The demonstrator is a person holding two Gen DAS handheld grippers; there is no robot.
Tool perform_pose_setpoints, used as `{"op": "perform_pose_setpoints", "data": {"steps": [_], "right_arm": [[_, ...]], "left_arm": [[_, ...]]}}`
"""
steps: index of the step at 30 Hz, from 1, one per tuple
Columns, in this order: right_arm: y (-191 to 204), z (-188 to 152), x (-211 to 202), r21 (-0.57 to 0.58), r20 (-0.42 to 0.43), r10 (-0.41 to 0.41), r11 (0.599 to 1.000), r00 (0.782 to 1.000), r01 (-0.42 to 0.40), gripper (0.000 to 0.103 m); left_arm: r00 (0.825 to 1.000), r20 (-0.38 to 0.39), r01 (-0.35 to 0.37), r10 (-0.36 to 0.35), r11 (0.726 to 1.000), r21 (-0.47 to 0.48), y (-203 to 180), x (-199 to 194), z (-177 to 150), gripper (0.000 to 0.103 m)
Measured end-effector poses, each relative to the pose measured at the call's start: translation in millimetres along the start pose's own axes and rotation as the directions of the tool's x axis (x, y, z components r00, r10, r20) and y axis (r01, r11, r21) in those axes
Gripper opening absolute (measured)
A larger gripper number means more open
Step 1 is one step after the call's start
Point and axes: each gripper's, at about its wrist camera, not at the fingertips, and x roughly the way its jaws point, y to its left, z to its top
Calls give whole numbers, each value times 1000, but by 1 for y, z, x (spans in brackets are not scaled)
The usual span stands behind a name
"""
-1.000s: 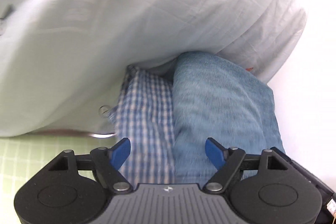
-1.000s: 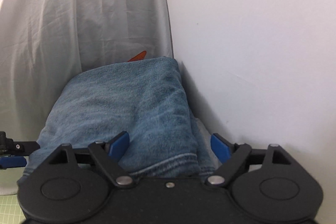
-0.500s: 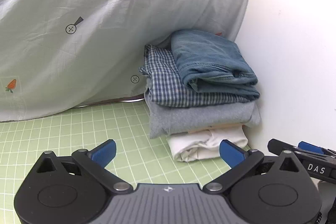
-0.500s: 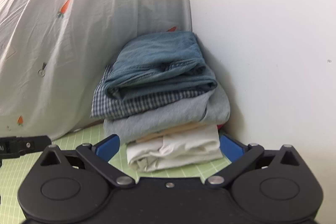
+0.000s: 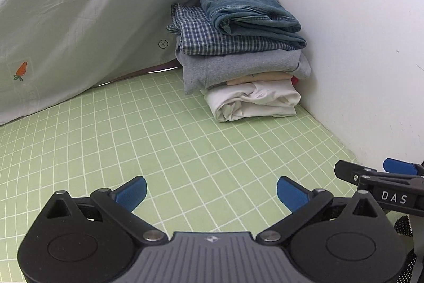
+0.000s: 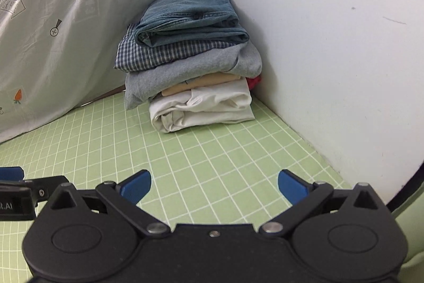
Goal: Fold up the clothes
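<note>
A stack of folded clothes stands in the far corner on the green grid mat [image 5: 185, 139]. Folded blue jeans [image 5: 249, 9] lie on top, over a blue checked shirt [image 5: 212, 39], a grey garment [image 5: 238, 65], a beige one and a white one [image 5: 251, 100]. The stack also shows in the right wrist view, with the jeans [image 6: 190, 17] on top. My left gripper [image 5: 210, 194] is open and empty, well back from the stack. My right gripper [image 6: 214, 184] is open and empty, beside the left one.
A pale sheet with carrot prints [image 5: 92, 17] hangs along the back left, touching the stack. A white wall [image 5: 357, 44] bounds the right side. The green mat [image 6: 212, 150] lies between the grippers and the stack.
Both grippers have drawn back from the jeans on top of the stack, so the whole stack and the mat have come into view. Both stay open.
</note>
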Motion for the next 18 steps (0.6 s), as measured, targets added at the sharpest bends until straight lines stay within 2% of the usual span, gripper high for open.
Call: {"op": "perform_pose_setpoints", "data": {"steps": [18], "right_arm": [[-2, -16, -15, 30, -18, -46, 998, 999, 46, 103]], "left_arm": [[998, -6, 62, -62, 997, 46, -1, -9, -9, 103]]}}
